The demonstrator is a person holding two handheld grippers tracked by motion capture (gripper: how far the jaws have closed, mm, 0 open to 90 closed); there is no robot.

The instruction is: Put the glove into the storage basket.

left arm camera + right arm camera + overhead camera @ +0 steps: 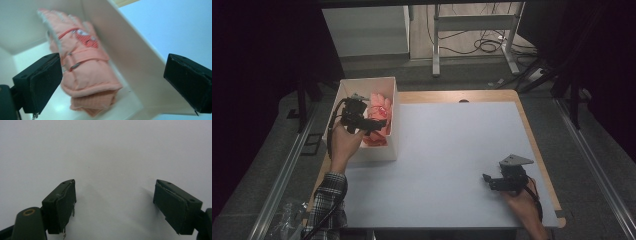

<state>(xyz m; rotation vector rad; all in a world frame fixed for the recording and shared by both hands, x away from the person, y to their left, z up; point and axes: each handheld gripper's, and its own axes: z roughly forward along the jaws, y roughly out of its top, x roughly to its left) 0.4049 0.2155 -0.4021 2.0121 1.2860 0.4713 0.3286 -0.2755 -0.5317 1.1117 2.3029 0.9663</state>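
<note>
Two grippers work over a pale bench point(447, 150) with a wooden rim along its far and right edges. The left gripper point(371, 125) hangs over a white box point(393, 90) that stands at the far left corner of the bench; its fingers point(41, 82) are spread wide and hold nothing. In the left gripper view one finger is inside the box above its floor and the other lies beyond the box's wall, over the bench top. A pink glove point(85, 72) lies in the box against the wall nearest the middle of the bench, with a strap and buckle across it and a second pink layer under its cuff. The fingers are apart from the glove.

The right gripper point(488, 181) rests near the near right corner of the bench, held by a hand point(524, 202), its fingers point(62, 202) also parted and empty over bare surface.

The room beyond is dim. A grey carpeted floor point(602, 165) surrounds the bench, metal rails point(287, 170) run along both sides, and a frame of white legs point(436, 45) stands past the far edge with black cables point(487, 45) looped on the floor.
</note>
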